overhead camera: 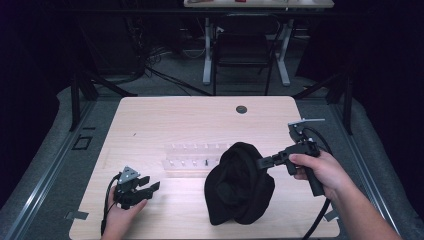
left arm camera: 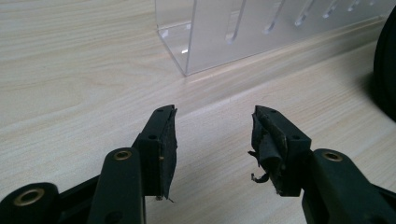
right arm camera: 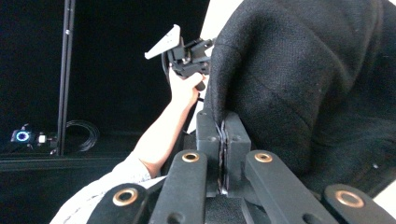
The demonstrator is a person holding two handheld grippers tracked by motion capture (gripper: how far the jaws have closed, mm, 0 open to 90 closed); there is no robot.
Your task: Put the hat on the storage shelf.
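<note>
Right claw (overhead camera: 264,162) pinches only an edge of the black garment (overhead camera: 240,185), which might slip free while lifting; left claw (overhead camera: 150,183) idles open.

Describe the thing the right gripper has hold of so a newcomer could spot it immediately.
Start at the light wooden table and look right of its middle, just beside the clear acrylic rack. There a black knitted cloth hangs in a bunched heap, its edge pinched in the shut right gripper. It is the one soft, dark, shapeless thing there; the rack is rigid and see-through.
</note>
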